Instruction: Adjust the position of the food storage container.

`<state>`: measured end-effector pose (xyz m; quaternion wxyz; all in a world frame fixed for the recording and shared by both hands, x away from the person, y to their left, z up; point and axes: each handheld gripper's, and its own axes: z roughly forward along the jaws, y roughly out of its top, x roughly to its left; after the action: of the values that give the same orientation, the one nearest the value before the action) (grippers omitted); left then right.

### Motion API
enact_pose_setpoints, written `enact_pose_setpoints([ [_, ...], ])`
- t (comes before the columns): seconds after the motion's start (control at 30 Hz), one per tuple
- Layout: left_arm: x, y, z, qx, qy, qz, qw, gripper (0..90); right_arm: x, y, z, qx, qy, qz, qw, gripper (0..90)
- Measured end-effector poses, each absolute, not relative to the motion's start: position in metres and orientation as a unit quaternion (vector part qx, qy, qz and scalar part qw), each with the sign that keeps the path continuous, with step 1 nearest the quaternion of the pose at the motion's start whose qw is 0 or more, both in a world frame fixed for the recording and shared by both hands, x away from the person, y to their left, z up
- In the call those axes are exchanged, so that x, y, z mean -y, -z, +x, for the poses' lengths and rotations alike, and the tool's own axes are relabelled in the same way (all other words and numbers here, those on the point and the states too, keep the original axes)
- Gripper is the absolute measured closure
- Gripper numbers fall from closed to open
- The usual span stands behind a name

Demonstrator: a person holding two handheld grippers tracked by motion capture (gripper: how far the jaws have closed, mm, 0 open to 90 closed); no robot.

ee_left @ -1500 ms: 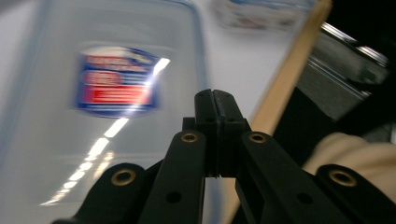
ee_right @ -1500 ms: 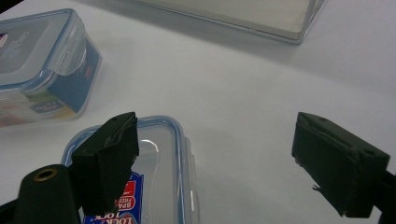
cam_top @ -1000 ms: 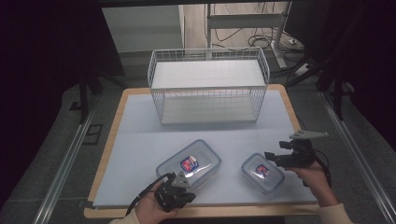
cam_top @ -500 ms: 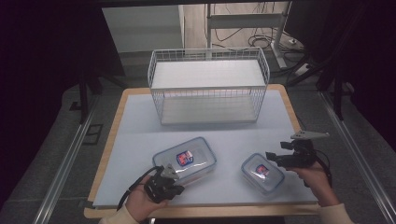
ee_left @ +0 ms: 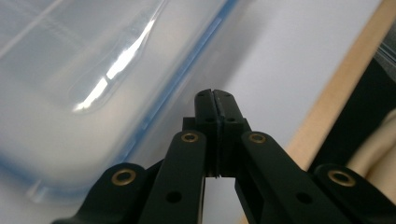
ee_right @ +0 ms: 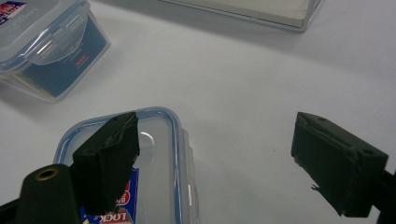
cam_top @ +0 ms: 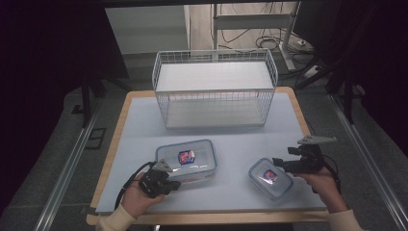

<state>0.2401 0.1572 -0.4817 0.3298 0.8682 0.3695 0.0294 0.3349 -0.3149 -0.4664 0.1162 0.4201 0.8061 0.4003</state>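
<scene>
Left claw (ee_left: 215, 100) closed, nudging big box (cam_top: 186, 160) | right claw (ee_right: 215, 163) gaping over small box (ee_right: 154, 158) | I'm keeping pushes low, square.

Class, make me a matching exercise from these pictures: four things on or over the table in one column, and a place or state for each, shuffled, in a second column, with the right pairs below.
Things
1. wire basket
2. large container
3. left gripper
4. right gripper

Places or states
A. jaws wide apart, above the small container
B. at the far side of the table, nothing inside
C. jaws pressed together, holding nothing
D. lying flat, lid on, near the left hand

Pairs: 1-B, 2-D, 3-C, 4-A
</scene>
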Motion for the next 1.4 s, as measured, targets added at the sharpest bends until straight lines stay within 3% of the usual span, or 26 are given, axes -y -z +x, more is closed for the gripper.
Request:
enact_pose_setpoints([
  [0.1,-0.168,0.47,0.233,-0.378,-0.045,0.86,0.339,90.0,0.316,0.465,0.334,-0.804,-0.404,0.421,0.117,15.4],
  [0.2,-0.204,0.466,0.238,-0.428,-0.066,0.833,0.343,90.0,0.317,0.464,0.333,-0.801,-0.407,0.422,0.119,15.5],
  [0.43,-0.244,0.493,0.261,-0.501,-0.065,0.802,0.32,90.0,0.317,0.464,0.334,-0.801,-0.405,0.425,0.121,15.6],
  [0.77,-0.226,0.511,0.28,-0.495,-0.013,0.806,0.325,90.0,0.317,0.464,0.333,-0.801,-0.403,0.424,0.121,15.6],
  [1.4,-0.19,0.515,0.314,-0.488,-0.022,0.811,0.321,90.0,0.315,0.465,0.334,-0.805,-0.399,0.424,0.113,15.6],
])
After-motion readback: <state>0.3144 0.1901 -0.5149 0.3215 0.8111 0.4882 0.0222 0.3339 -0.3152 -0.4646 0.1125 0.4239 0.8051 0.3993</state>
